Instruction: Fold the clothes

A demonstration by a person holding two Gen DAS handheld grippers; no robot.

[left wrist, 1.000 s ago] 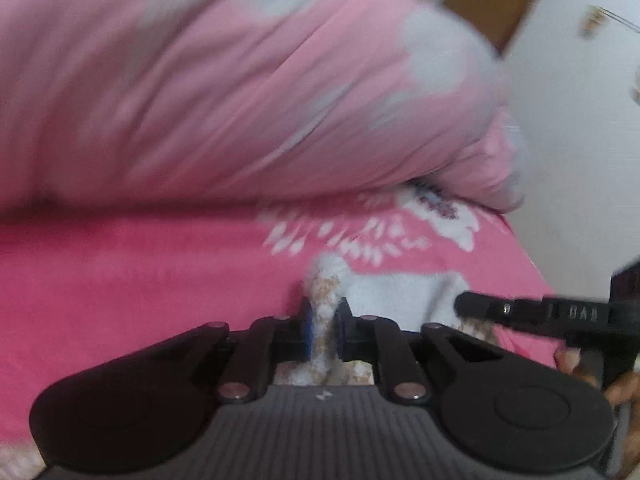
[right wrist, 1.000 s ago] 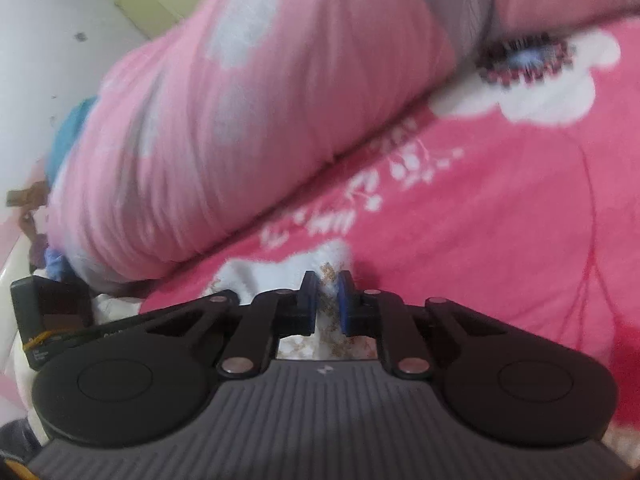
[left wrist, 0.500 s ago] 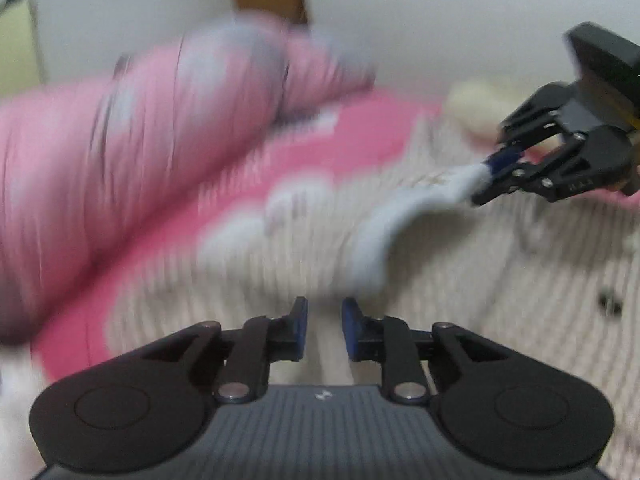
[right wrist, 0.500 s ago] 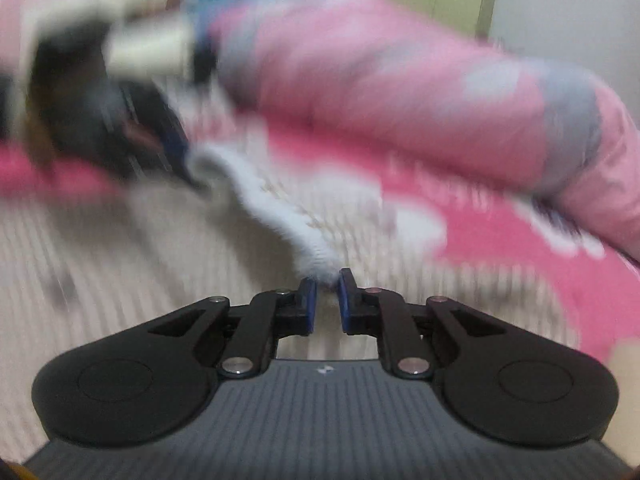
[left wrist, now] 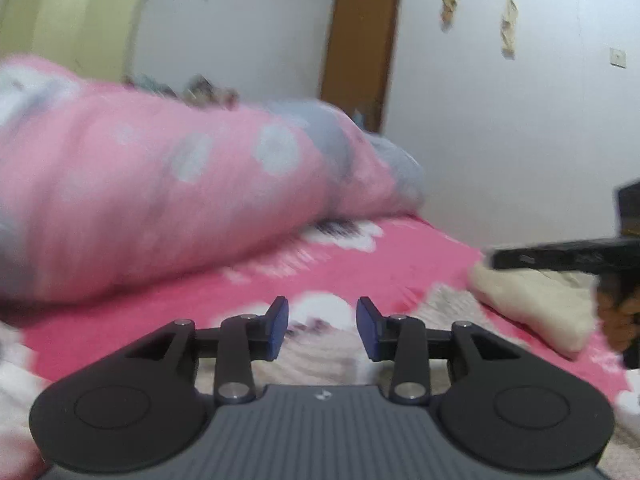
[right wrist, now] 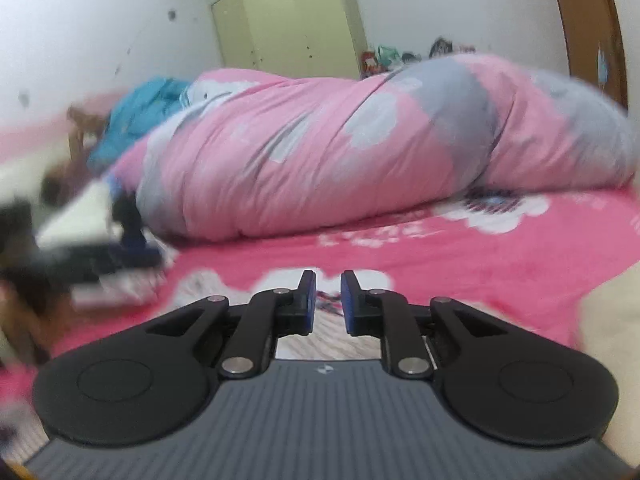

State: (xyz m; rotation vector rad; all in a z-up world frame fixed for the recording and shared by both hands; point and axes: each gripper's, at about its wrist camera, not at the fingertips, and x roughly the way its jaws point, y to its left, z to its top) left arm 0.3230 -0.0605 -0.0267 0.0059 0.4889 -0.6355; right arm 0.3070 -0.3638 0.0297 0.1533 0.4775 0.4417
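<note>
A beige knit garment (left wrist: 320, 356) lies flat on the pink bed sheet, right under both grippers, and shows again below the fingers in the right wrist view (right wrist: 320, 340). My left gripper (left wrist: 322, 328) hovers low over it, open wide with nothing between its blue pads. My right gripper (right wrist: 328, 304) has its pads a small gap apart, and only the sheet and the garment show through. In the left wrist view the right gripper (left wrist: 560, 258) pokes in from the right edge. A dark blurred shape at the left of the right wrist view is the left gripper (right wrist: 80, 256).
A big rolled pink quilt (left wrist: 160, 184) fills the back of the bed. A cream folded cloth (left wrist: 532, 308) lies at the right, near a hand (left wrist: 618, 320). Blue fabric (right wrist: 140, 116) lies behind the quilt. A wooden door (left wrist: 360, 48) and a yellow-green wardrobe (right wrist: 292, 24) stand by the walls.
Both grippers held the garment's edge a second ago and swept it across the bed. The left has let go and opened wide; the cloth has left the right gripper's pads.
</note>
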